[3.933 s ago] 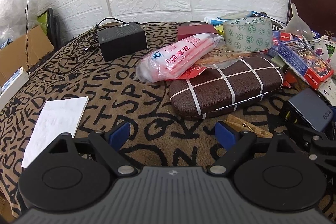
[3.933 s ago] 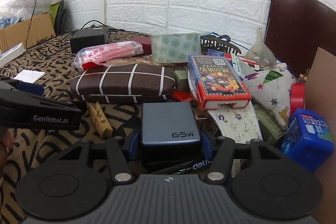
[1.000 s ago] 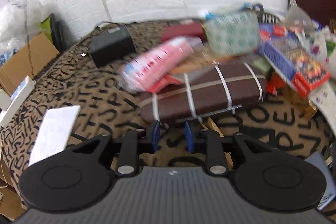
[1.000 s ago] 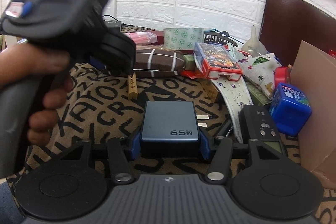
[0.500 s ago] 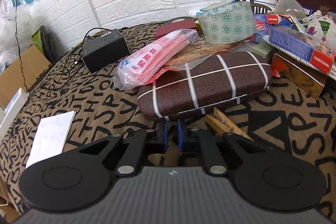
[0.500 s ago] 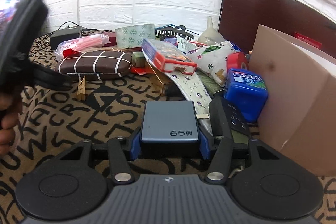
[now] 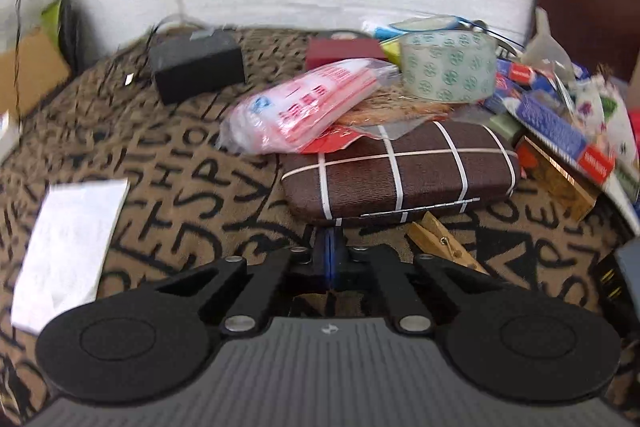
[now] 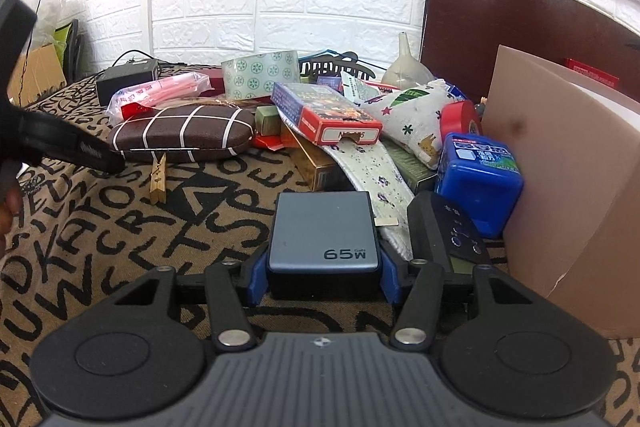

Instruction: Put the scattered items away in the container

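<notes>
Grey-blue, the flat plastic 65W charger block (image 8: 323, 231) sits clamped between my right gripper (image 8: 323, 273) pads, just above the lettered brown cloth (image 8: 120, 227). I judge the carrying step is in hand: next, lift it over the pink cardboard box (image 8: 568, 195) wall at right and release. My left gripper (image 7: 330, 255) is pinched closed on nothing, angled down before the brown checked glasses case (image 7: 400, 171).

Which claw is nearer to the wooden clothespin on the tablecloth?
Left. The left claw, shut and empty, sits just beside the wooden clothespin. The right claw holds the 65W charger farther away, toward the cardboard box.
</notes>
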The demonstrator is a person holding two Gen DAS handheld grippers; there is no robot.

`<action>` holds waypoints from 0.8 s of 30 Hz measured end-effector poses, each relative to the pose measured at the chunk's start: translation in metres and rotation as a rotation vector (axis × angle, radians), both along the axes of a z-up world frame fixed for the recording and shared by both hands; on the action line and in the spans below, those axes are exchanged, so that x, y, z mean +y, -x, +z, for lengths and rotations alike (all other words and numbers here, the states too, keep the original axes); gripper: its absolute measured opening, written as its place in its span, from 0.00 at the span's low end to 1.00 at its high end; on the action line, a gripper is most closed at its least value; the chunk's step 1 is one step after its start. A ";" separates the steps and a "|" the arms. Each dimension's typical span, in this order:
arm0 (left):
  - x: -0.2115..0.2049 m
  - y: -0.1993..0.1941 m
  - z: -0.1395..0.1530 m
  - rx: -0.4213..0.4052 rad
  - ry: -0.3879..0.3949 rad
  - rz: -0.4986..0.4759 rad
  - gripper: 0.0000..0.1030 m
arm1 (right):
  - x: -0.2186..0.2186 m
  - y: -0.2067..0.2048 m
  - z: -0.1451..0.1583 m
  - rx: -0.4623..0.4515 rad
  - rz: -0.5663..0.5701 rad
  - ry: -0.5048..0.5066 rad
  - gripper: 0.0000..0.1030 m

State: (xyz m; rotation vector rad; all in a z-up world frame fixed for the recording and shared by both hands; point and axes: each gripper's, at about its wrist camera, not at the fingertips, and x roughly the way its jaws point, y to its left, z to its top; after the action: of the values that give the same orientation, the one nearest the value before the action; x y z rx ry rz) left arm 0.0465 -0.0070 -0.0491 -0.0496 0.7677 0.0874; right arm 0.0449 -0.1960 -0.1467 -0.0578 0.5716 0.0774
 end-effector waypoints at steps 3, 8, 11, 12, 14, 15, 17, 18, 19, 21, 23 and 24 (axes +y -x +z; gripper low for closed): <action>-0.008 -0.004 0.004 0.027 0.011 0.042 0.11 | 0.001 -0.001 0.000 0.005 -0.001 0.000 0.51; -0.030 -0.010 0.010 0.051 -0.011 0.100 0.30 | 0.001 -0.003 -0.001 0.014 -0.001 0.001 0.51; -0.046 -0.010 0.016 0.034 -0.062 0.155 0.56 | 0.001 -0.003 -0.001 0.016 -0.001 0.001 0.51; -0.051 -0.012 0.017 0.035 -0.077 0.177 0.61 | 0.001 -0.003 -0.001 0.016 0.000 0.000 0.51; -0.058 -0.016 0.016 0.043 -0.110 0.215 0.79 | 0.001 -0.003 -0.001 0.017 0.000 0.000 0.51; -0.056 -0.017 0.014 0.060 -0.125 0.236 0.81 | 0.001 -0.003 -0.001 0.018 0.000 0.001 0.52; -0.051 -0.022 0.009 0.088 -0.140 0.275 0.95 | 0.001 -0.003 -0.001 0.019 0.001 0.002 0.52; -0.052 -0.023 0.006 0.106 -0.161 0.307 1.00 | 0.002 -0.003 -0.001 0.020 0.001 0.003 0.52; -0.053 -0.026 0.001 0.135 -0.185 0.335 1.00 | 0.002 -0.003 -0.001 0.020 0.002 0.003 0.52; -0.054 -0.024 -0.001 0.115 -0.191 0.361 1.00 | 0.001 -0.004 -0.001 0.021 0.003 0.001 0.52; -0.054 -0.023 0.000 0.113 -0.200 0.363 1.00 | 0.001 -0.004 -0.001 0.022 0.005 0.000 0.52; -0.053 -0.022 0.001 0.109 -0.197 0.355 1.00 | 0.000 -0.004 -0.001 0.022 0.007 0.000 0.52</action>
State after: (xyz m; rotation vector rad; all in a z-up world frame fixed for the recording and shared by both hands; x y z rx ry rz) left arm 0.0689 -0.0596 -0.0485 0.0064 0.8494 0.5056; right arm 0.0484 -0.1957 -0.1476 -0.0589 0.5937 0.0850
